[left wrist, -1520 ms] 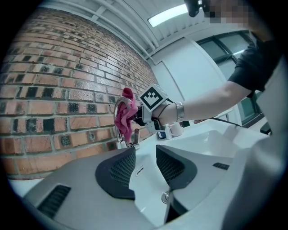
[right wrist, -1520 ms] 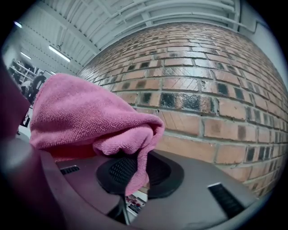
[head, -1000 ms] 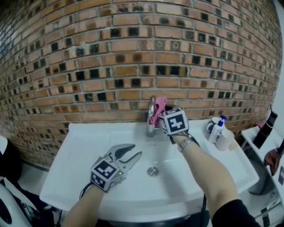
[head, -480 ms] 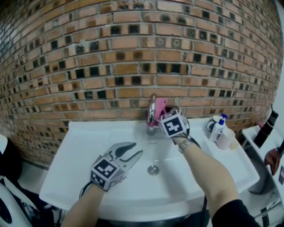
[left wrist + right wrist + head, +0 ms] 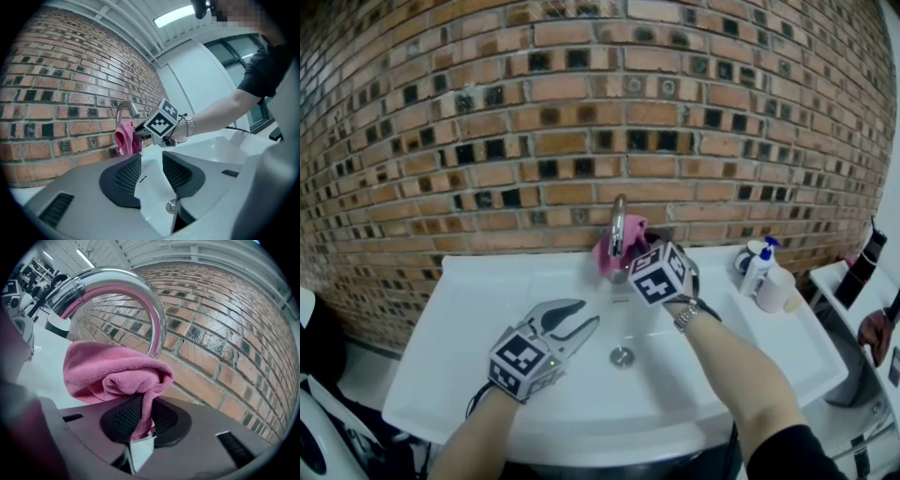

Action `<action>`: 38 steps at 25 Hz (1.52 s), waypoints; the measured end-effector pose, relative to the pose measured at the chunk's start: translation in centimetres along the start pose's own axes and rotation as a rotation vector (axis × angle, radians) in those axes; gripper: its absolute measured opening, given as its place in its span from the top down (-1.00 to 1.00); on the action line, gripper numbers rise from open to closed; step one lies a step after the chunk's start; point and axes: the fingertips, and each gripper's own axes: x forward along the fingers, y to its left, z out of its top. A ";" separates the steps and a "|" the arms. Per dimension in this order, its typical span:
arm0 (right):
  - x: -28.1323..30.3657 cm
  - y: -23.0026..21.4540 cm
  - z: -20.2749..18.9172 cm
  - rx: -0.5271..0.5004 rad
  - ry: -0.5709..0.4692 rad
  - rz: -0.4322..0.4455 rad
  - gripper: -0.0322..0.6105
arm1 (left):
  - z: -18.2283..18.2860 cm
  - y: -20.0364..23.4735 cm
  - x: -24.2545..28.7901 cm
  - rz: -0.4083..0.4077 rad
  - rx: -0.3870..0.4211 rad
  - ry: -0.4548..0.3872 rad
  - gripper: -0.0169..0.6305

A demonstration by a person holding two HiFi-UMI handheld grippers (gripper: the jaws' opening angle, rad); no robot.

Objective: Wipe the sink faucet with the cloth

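Cloth, pink and bunched: pinched in the right hand-held gripper, jaws drawn almost together on 1 fold, the rest bulging out past the tips. Lies against the lower part of the chrome faucet, showing on both sides of its upright in the head view, with the spout arching above. Sits at the far edge of the white sink, right in front of the brick wall.

Left hand-held gripper: jaws parted, nothing between the pads, only the sink seen through the gap. Hovers over the near left part of the sink, pointing roughly level toward the faucet, well apart from cloth and faucet alike. Drain just to its right, in the sink's middle.

On the right wrist, a metal watch. On the sink rim at the far right, 1 white pump bottle with a blue top, touching or just beside a white cup; cannot tell which. Further right, a dark bottle on a separate white surface.
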 end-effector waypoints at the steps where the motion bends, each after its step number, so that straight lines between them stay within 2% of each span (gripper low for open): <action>1: -0.1 0.1 -0.3 0.000 0.004 -0.004 0.72 | 0.2 0.0 0.0 0.005 -0.009 0.000 0.48; 9: -0.8 2.3 -0.6 -0.019 -0.013 0.029 0.73 | -0.5 -0.1 0.1 -0.011 -0.003 0.014 0.48; 16: -1.2 3.3 -1.9 0.029 0.017 0.052 0.73 | -0.5 -0.4 0.2 -0.016 -0.012 0.018 0.48; 25: -2.2 4.8 -3.0 0.027 0.018 0.089 0.73 | -0.9 -0.1 0.2 -0.008 -0.008 0.027 0.48; 30: -1.8 5.8 -5.5 0.023 0.062 0.121 0.73 | -0.7 -0.3 0.2 -0.010 -0.023 0.033 0.48; 38: -2.3 5.5 -7.0 0.018 0.086 0.130 0.73 | -0.7 -0.5 0.2 -0.013 -0.021 0.039 0.48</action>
